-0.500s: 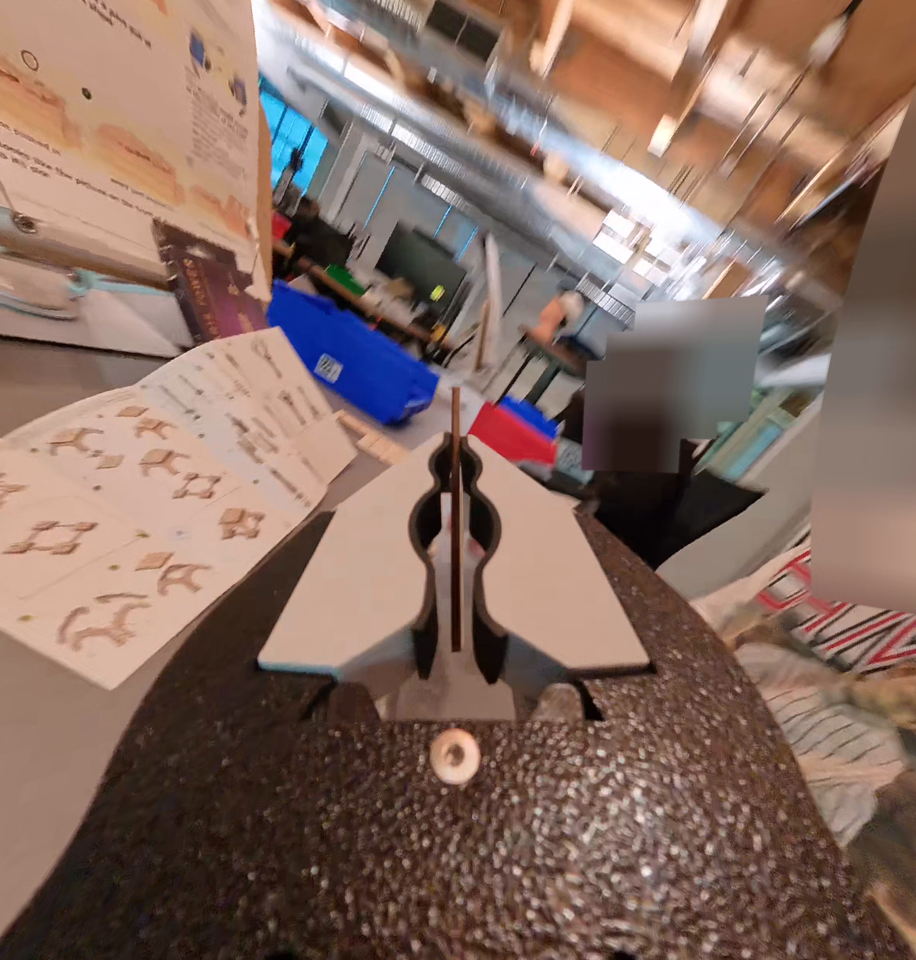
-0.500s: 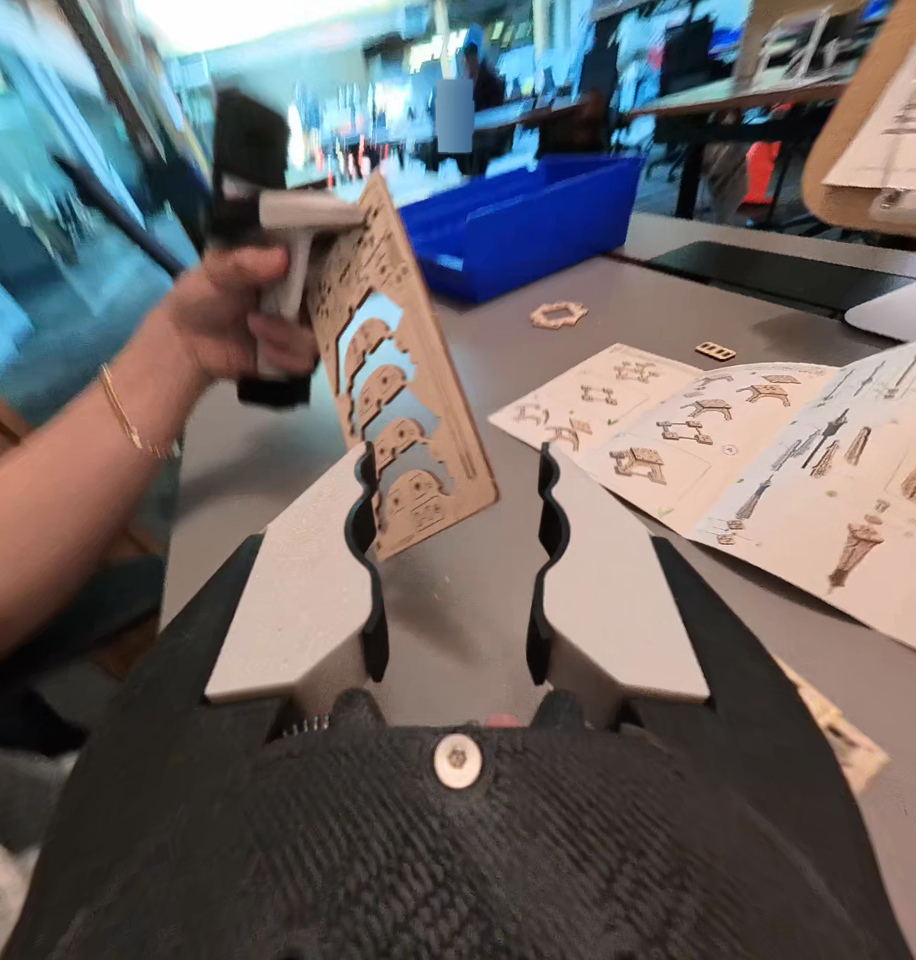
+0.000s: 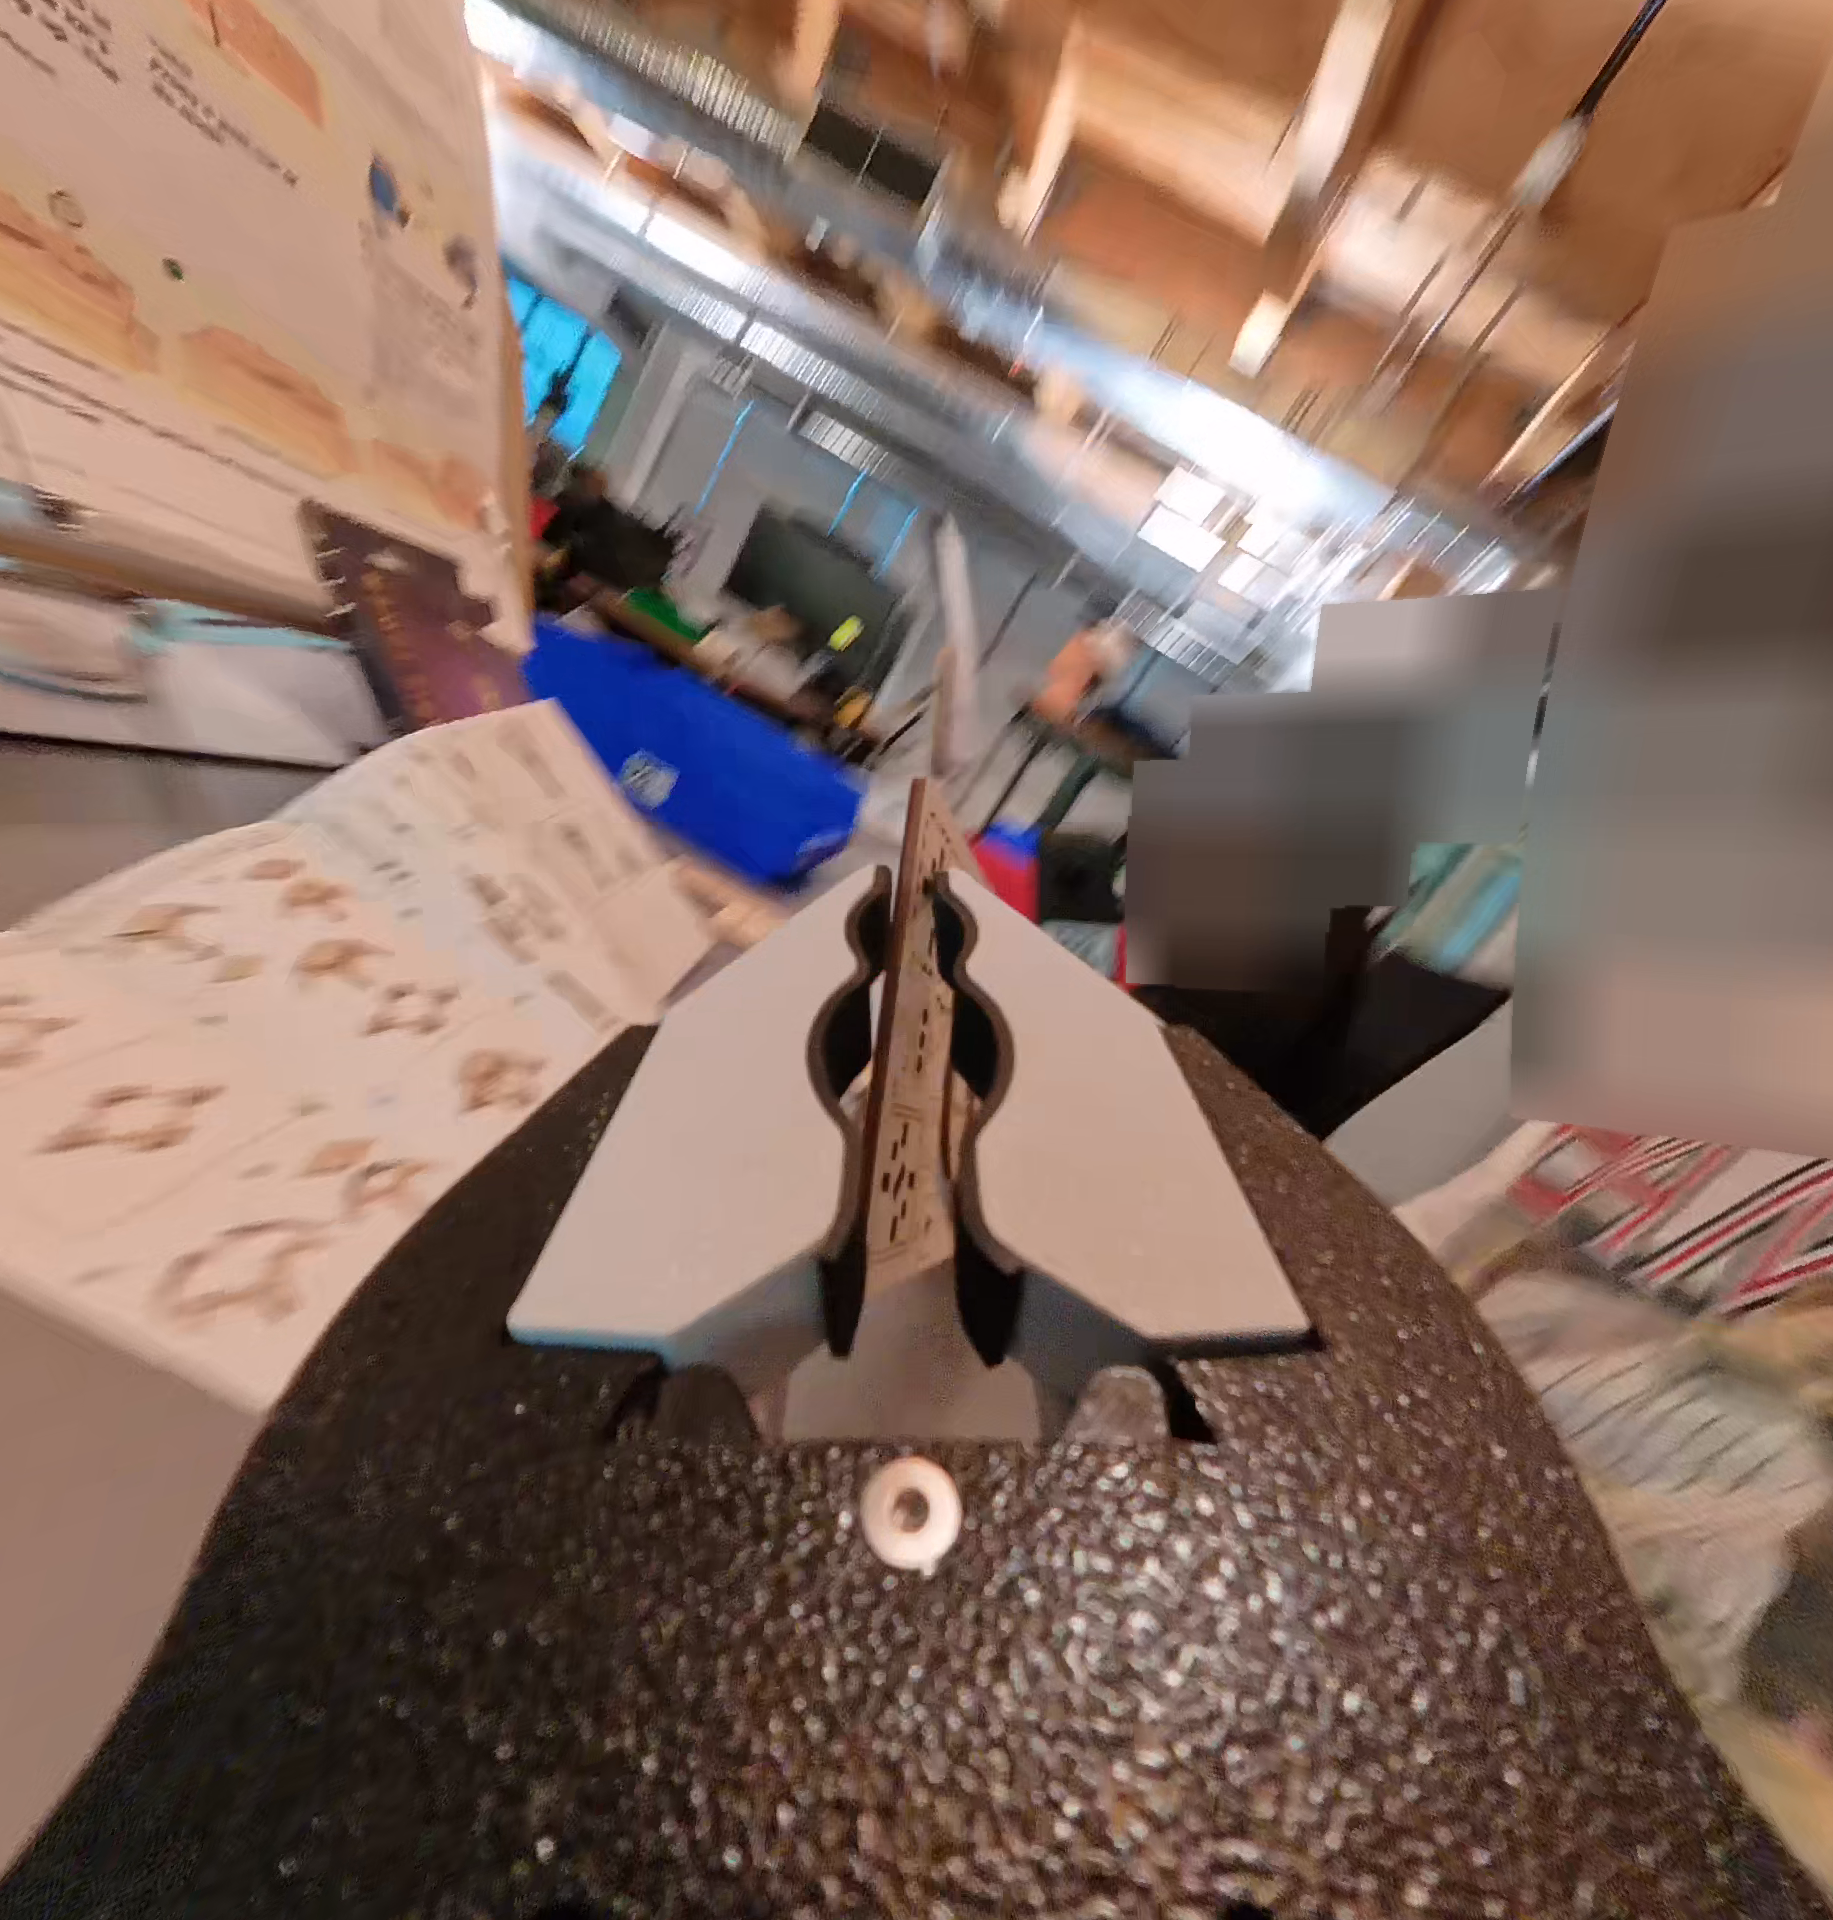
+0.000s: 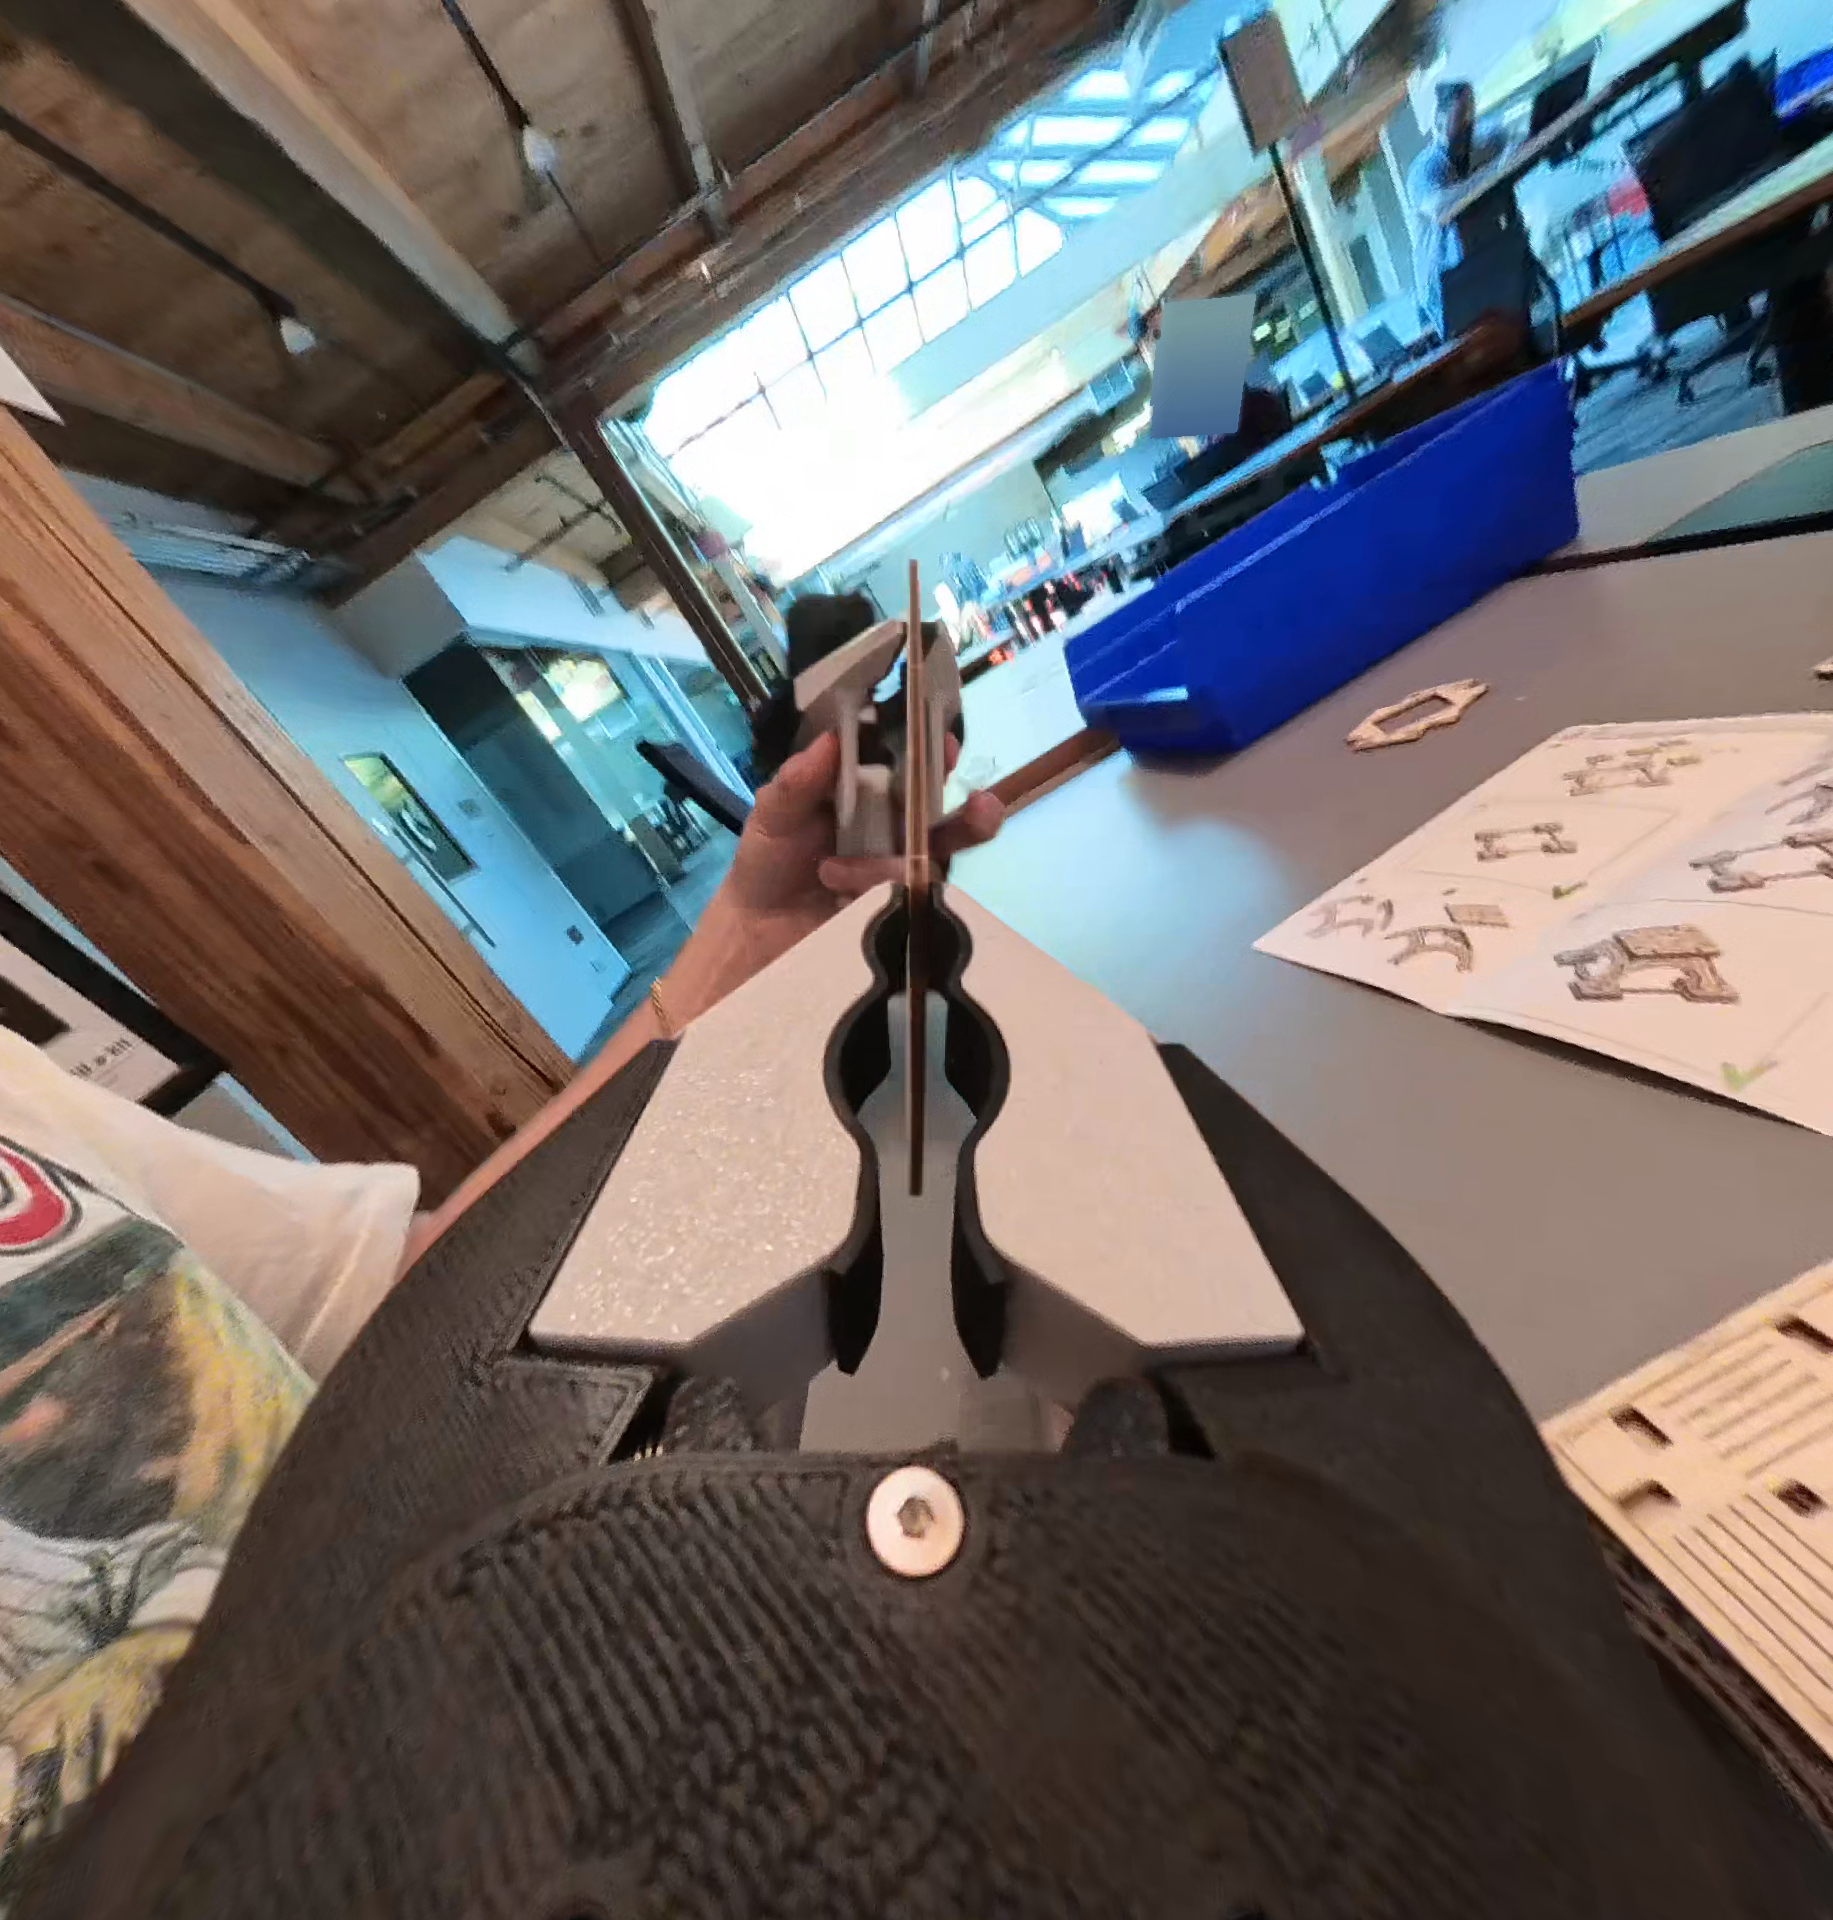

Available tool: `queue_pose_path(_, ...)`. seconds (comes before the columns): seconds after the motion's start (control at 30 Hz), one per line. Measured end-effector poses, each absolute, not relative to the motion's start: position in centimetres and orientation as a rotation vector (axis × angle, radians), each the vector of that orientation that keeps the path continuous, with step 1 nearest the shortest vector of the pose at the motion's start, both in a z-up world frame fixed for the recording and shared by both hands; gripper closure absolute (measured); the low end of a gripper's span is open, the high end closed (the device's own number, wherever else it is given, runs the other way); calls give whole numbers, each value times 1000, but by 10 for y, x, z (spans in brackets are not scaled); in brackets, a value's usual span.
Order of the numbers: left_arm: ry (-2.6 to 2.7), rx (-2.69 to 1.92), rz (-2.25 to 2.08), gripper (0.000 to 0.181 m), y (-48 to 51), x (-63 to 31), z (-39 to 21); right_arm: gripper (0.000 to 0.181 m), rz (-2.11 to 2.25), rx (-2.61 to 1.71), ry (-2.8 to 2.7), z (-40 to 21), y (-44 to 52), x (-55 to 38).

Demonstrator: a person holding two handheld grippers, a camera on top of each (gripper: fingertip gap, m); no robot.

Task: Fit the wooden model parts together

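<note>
In the left wrist view, the left gripper (image 3: 914,935) is clenched on a thin wooden sheet (image 3: 912,1122) of laser-cut parts, which stands edge-on between its grey fingers (image 3: 704,1153) and leans slightly, well above the bench (image 3: 70,1475). An unfolded instruction leaflet (image 3: 268,1039) lies on the bench to the left, with a blue bin (image 3: 683,748) beyond it; the background is blurred. In the right wrist view, the right gripper (image 4: 917,925) grasps the same wooden sheet (image 4: 914,1039) edge-on at its near end, while the left gripper (image 4: 896,665), held in a hand (image 4: 787,852), pinches the far end. On the bench (image 4: 1411,1195) to the right lie the instruction leaflet (image 4: 1618,914), a small wooden ring piece (image 4: 1416,715), the blue bin (image 4: 1338,592) and a pale slotted panel (image 4: 1743,1475).
</note>
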State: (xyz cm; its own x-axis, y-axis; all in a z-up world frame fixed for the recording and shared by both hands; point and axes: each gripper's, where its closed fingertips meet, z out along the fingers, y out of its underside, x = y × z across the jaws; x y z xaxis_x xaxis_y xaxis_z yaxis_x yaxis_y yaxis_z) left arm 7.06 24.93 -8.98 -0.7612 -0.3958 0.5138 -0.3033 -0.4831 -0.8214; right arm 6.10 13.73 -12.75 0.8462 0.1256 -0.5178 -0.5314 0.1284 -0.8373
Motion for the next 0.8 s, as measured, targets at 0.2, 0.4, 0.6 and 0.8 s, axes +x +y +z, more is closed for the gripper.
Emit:
queue_pose_path(0.2, 1905, -790, -1594, 159, 238, 59, -104, 181, 479, -1552, 413, -160, 128, 64)
queue_pose_path(0.4, 2200, -375, -1178, 170, 164, 42, -123, 181, 499, -1557, 450, -170, 131, 58)
queue_pose_path(0.6, 2313, -256, -993, 181, 143, 44, -150, 181, 432, -1520, 440, -165, 138, 56)
queue_pose_path(0.8, 2292, -256, -882, 181, 144, 56, -158, 181, 370, -1550, 423, -167, 146, 53)
